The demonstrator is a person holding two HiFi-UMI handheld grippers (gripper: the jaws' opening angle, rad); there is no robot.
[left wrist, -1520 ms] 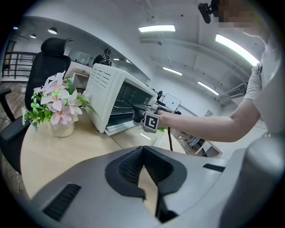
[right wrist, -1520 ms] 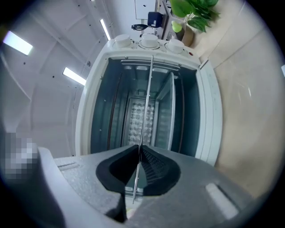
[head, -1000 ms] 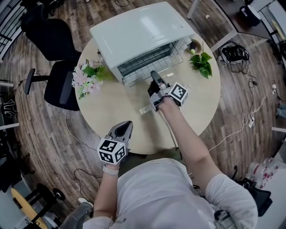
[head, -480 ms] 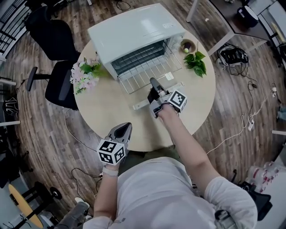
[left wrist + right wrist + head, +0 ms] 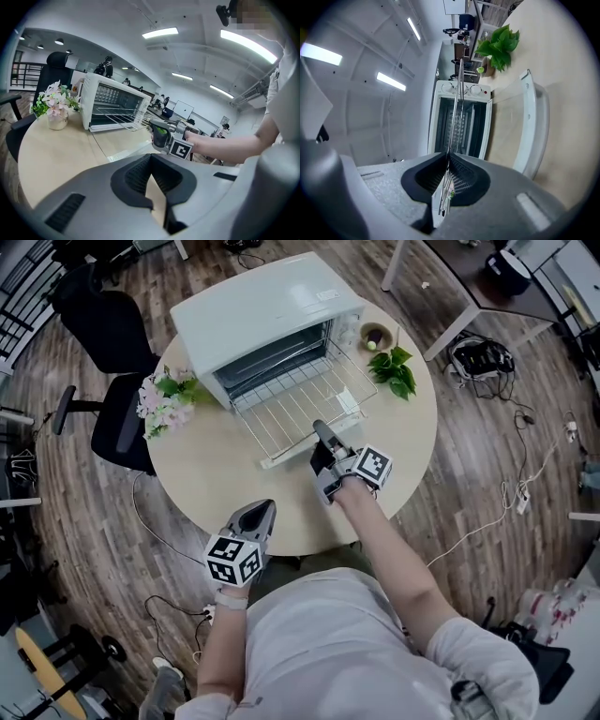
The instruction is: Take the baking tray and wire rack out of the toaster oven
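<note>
The white toaster oven [image 5: 262, 310] stands at the far side of the round table [image 5: 206, 479], its glass door [image 5: 281, 457] folded down flat. The wire rack [image 5: 291, 404] sticks well out of the oven mouth over the door. My right gripper [image 5: 321, 432] is shut on the rack's front edge; in the right gripper view the thin wires [image 5: 457, 108] run from between the jaws [image 5: 447, 161] into the oven [image 5: 461, 89]. My left gripper [image 5: 255, 515] hangs at the table's near edge, shut and empty [image 5: 151, 174]. I cannot make out a baking tray in the dark oven.
A vase of pink flowers [image 5: 159, 399] stands left of the oven. A green plant [image 5: 394, 371] and a small cup [image 5: 375, 334] sit to its right. Black office chairs [image 5: 112, 418] stand beyond the table's left edge. Cables [image 5: 487, 357] lie on the wooden floor.
My right gripper has drawn back toward me with the wire rack, which now sticks much farther out of the oven. The left gripper keeps its place by the table's edge.
</note>
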